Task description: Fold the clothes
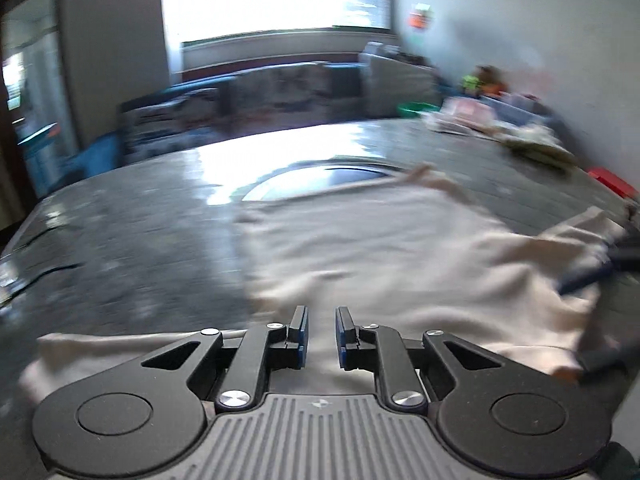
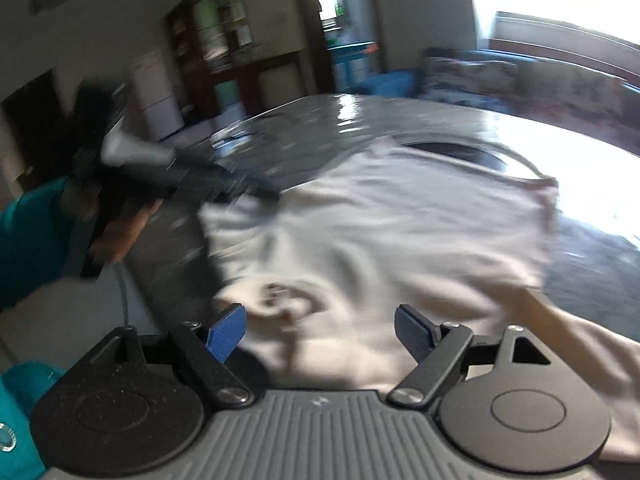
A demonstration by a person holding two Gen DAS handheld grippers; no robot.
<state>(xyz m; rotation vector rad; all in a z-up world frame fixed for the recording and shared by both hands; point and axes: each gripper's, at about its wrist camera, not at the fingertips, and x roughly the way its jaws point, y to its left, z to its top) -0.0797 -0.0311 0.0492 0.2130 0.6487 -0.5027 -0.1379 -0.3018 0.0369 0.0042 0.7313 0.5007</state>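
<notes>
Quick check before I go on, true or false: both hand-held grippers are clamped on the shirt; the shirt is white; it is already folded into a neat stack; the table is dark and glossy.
1. Both hand-held grippers are clamped on the shirt. False: the left hand-held gripper and the right hand-held gripper are open.
2. The shirt is white. True.
3. It is folded into a neat stack. False: it lies spread and wrinkled.
4. The table is dark and glossy. True.
</notes>
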